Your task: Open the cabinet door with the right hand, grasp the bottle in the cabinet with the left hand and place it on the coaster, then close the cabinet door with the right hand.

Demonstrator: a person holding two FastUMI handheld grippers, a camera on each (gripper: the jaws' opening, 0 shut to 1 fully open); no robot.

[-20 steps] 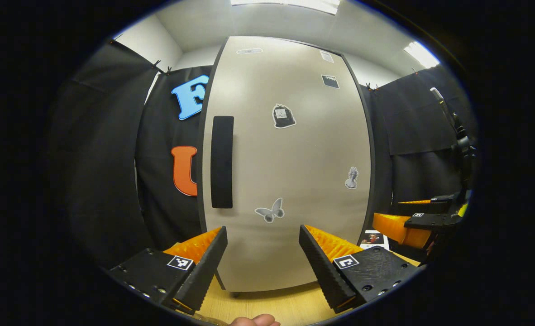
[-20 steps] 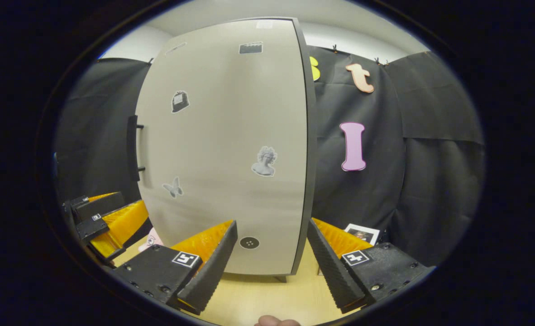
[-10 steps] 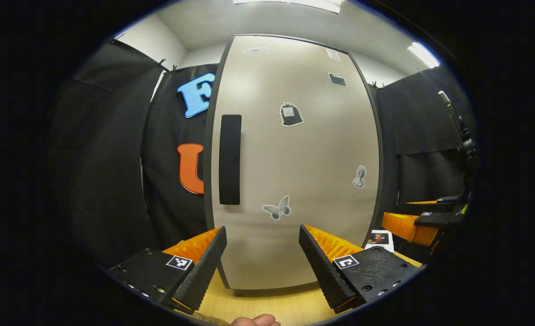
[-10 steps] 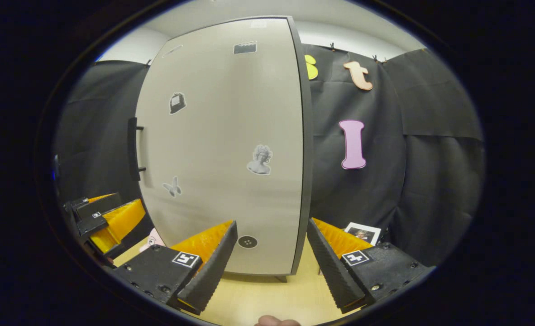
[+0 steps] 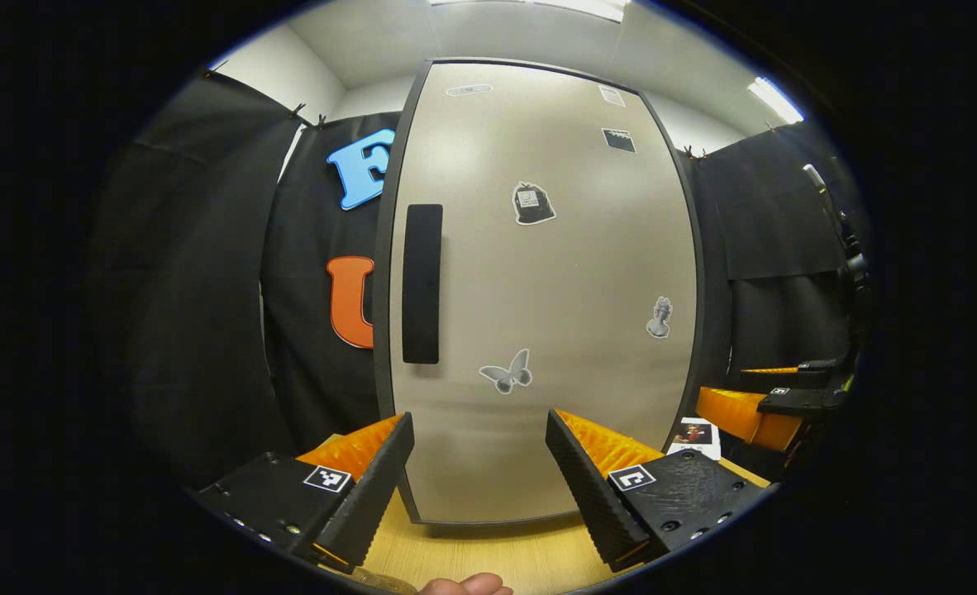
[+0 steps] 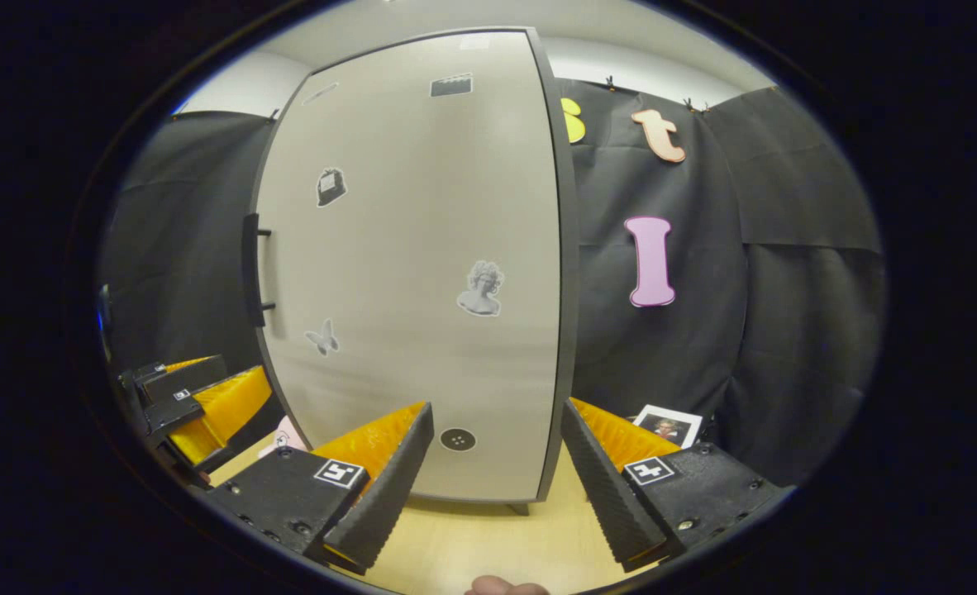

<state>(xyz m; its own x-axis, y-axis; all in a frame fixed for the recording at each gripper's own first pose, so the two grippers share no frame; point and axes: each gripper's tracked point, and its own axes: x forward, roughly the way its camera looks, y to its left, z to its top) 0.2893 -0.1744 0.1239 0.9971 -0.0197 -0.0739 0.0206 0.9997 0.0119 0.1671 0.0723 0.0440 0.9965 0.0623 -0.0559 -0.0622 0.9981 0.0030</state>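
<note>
the cabinet door ahead of me is a smooth, satin grey panel with a soft sheen from the ceiling lights, edged in a darker matt trim. its handle looks matt black. flat paper-like stickers lie on the panel. the tabletop under my tools shows a pale wood-grain finish, smooth. the inner faces of my left gripper fingers are ridged; their outer shells look like rough matt plastic.
</note>
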